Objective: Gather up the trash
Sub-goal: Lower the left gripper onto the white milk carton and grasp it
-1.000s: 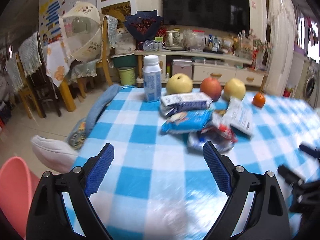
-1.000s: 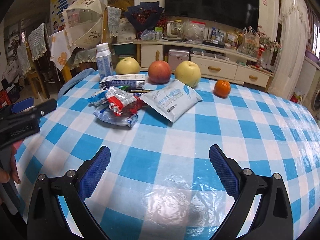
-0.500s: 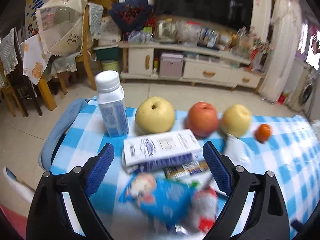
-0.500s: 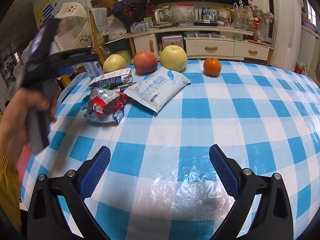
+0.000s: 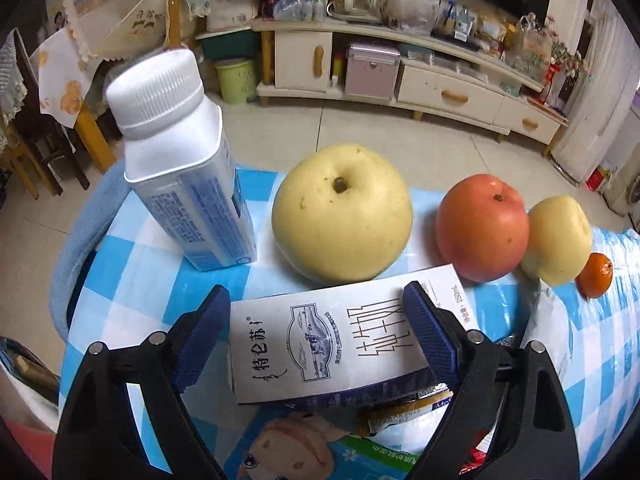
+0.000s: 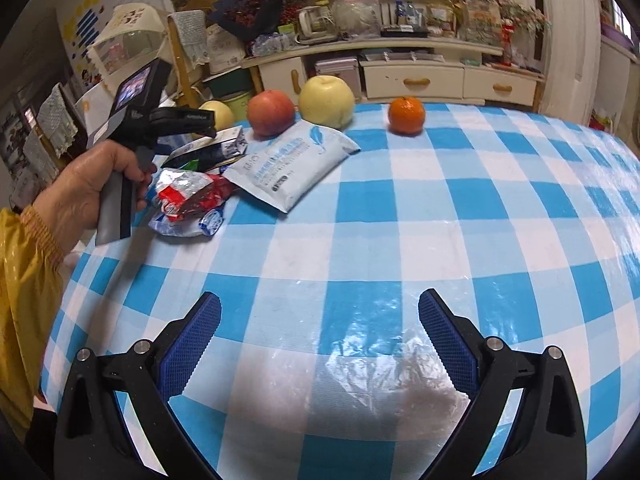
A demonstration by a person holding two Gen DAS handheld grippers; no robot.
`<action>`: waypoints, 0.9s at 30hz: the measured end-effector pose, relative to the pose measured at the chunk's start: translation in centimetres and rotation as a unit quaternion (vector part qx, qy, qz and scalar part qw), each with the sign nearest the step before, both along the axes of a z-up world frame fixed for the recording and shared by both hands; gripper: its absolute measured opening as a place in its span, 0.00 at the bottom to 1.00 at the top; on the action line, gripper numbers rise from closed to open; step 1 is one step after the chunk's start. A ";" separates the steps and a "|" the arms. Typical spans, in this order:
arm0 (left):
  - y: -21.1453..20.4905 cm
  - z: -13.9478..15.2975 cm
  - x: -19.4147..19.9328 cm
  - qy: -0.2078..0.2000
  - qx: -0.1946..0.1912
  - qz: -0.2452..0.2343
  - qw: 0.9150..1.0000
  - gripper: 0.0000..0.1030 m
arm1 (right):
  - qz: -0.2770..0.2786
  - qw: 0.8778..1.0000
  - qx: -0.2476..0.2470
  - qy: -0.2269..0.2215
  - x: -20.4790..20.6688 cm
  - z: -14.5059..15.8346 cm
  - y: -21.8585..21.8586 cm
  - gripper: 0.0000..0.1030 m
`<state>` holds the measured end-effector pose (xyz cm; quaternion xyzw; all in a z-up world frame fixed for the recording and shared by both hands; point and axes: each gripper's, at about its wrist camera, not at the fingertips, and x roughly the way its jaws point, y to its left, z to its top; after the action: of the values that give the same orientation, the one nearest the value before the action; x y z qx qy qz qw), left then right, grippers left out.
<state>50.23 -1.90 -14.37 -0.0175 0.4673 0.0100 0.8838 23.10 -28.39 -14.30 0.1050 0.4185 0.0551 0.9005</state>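
Observation:
A white milk carton (image 5: pixel 340 340) lies flat on the blue checked table, between the open jaws of my left gripper (image 5: pixel 320 336); whether the pads touch it I cannot tell. Under it lie a blue snack bag (image 5: pixel 320 452) and other wrappers. In the right wrist view the left gripper (image 6: pixel 188 120) hovers over the carton (image 6: pixel 216 148), with a red-and-silver wrapper (image 6: pixel 188 192) and a white pouch (image 6: pixel 292 168) beside it. My right gripper (image 6: pixel 320 340) is open and empty above bare tablecloth.
A white capped bottle (image 5: pixel 188 188) stands left of a yellow apple (image 5: pixel 340 212), a red apple (image 5: pixel 480 228), a second yellow apple (image 5: pixel 556 240) and a small orange (image 5: pixel 596 274). The table's far edge (image 5: pixel 260 172) drops to the floor; chairs stand at left.
My left gripper has moved forward and down over the trash pile until the carton lies between its jaws. My right gripper has stayed open over the table.

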 end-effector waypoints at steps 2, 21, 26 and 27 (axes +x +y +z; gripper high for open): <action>0.0 -0.1 -0.4 0.002 -0.006 -0.004 1.000 0.85 | -0.006 1.000 0.006 -0.002 -0.1 0.2 -0.4 0.95; -9.6 -2.2 -15.6 0.041 -0.006 -0.201 0.979 0.85 | -0.032 0.999 -0.009 -0.021 -0.2 1.4 -2.4 0.95; -10.3 -1.4 -18.8 0.045 -0.056 -0.234 0.969 0.85 | -0.037 0.999 -0.001 -0.006 0.1 0.8 -3.4 0.95; -10.0 -0.8 -18.9 0.039 -0.060 -0.235 0.969 0.85 | -0.037 0.999 0.002 -0.001 0.2 0.6 -3.6 0.95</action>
<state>31.32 -11.89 -15.22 0.0398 0.4918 -0.2257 0.8400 23.32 -31.97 -13.73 0.1225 0.4135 0.0225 0.9019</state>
